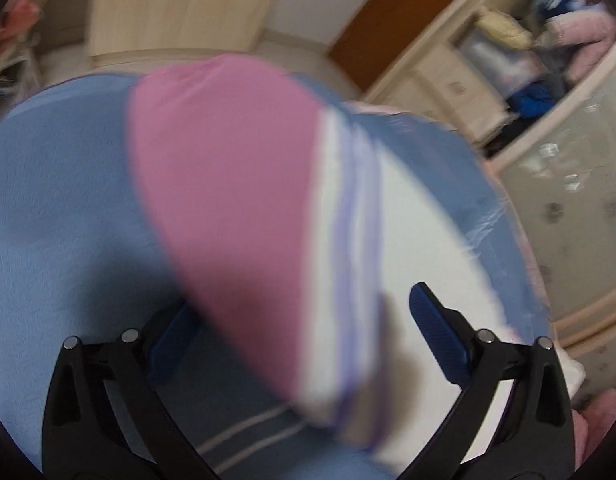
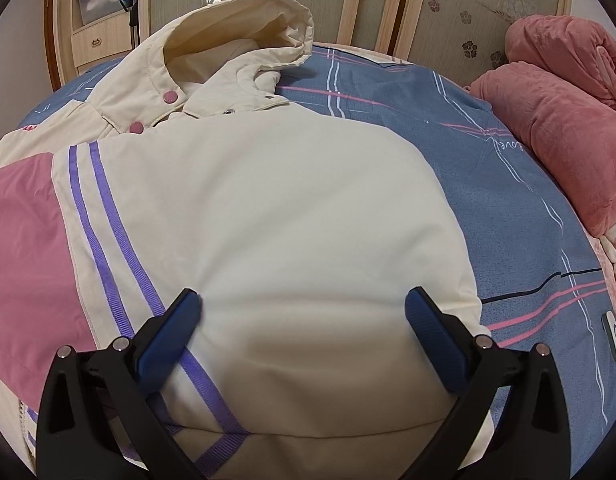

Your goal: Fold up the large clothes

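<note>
A cream hooded jacket [image 2: 287, 200] lies spread on the bed, with pink panels, purple stripes and pink snaps; its hood [image 2: 243, 28] points away. My right gripper [image 2: 303, 294] hovers open just over the cream body, with nothing between its fingers. In the blurred left wrist view, a pink and cream sleeve [image 1: 227, 180] with purple stripes runs between the jaws of my left gripper [image 1: 303, 300]. The sleeve covers the tip of the left pad, while the right pad [image 1: 436, 336] stands apart from it. The left jaws are wide and not pressing on the cloth.
The blue checked bedsheet [image 2: 488, 184] shows around the jacket. A rolled pink blanket [image 2: 560, 128] lies at the bed's right side and a small white device [image 2: 614, 336] near its edge. A wardrobe [image 1: 568, 200], shelves with clothes [image 1: 528, 60] and a brown door [image 1: 396, 12] stand behind.
</note>
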Tool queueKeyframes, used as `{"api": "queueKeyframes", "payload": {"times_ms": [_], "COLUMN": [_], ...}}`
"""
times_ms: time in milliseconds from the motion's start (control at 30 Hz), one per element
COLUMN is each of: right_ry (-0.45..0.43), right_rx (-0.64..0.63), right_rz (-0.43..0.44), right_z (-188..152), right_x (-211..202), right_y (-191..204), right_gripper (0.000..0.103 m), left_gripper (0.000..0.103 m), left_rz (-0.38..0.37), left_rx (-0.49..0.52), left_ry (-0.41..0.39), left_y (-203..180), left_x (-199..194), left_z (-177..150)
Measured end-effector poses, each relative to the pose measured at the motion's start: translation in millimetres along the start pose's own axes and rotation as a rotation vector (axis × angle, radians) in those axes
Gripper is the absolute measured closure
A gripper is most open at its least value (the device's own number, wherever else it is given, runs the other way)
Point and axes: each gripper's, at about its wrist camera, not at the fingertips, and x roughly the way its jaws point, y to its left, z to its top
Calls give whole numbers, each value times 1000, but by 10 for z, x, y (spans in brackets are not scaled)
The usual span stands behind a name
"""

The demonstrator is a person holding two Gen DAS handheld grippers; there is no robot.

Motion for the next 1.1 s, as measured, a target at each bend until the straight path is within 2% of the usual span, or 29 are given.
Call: {"api": "queueKeyframes", "payload": {"times_ms": [33, 67, 100, 133, 300, 367, 433, 533, 633, 700, 767, 800, 833, 967, 1033, 1067, 1100], "right_ry": [0, 0, 1, 1, -1, -1, -1, -1, 0, -1, -1, -1, -1, -1, -1, -1, -1], "right_rx": [0, -1, -1, -1, -2, -2, -1, 3, 25, 43, 51, 54, 57, 63, 62, 62, 61], "right_rz": [0, -1, -2, -2, -3, -3, -2, 2, 23, 34, 38, 39, 41, 45, 44, 44, 43], "right_z": [1, 0, 0, 0, -2, -1, -1, -3, 5, 5, 4, 4, 7, 9, 7, 7, 8], "right_x": [1, 0, 1, 1, 1, 0, 1, 2, 2, -5, -7, -7, -6, -1, -1, -1, 0], "right_y": [3, 4, 5, 4, 3, -5, -2, -4, -49, -81, -92, -91, -95, -100, -98, -99, -97], "right_gripper": [1, 1, 1, 1, 1, 1, 1, 1, 1, 1, 1, 1, 1, 1, 1, 1, 1], "left_gripper": [51, 75, 83, 88, 88, 84, 72, 63, 59, 49, 33, 32, 32, 25, 19, 13, 11], "left_rz": [-74, -138, -210, -252, -405, -509, -587, -652, -621, -612, -600, -565, -538, -432, -412, -416, -441], "left_rx": [-32, -63, -76, -70, 159, 312, 449, 664, 824, 882, 939, 985, 1022, 1220, 1242, 1233, 1201], "left_ry": [0, 17, 33, 40, 35, 98, 160, 280, 367, 416, 470, 467, 456, 426, 421, 428, 455], "left_y": [-31, -73, -148, -223, -1105, -1598, -1987, -2419, -2606, -2626, -2563, -2550, -2596, -2471, -2344, -2308, -2230], "left_x": [-26, -44, -72, -102, -579, -818, -986, -1161, -1244, -1242, -1251, -1232, -1152, -1230, -1295, -1322, -1370], "left_z": [28, 46, 40, 32, -342, -725, -1146, -1854, -2540, -2877, -3248, -3419, -3480, -3873, -3805, -3767, -3768]}}
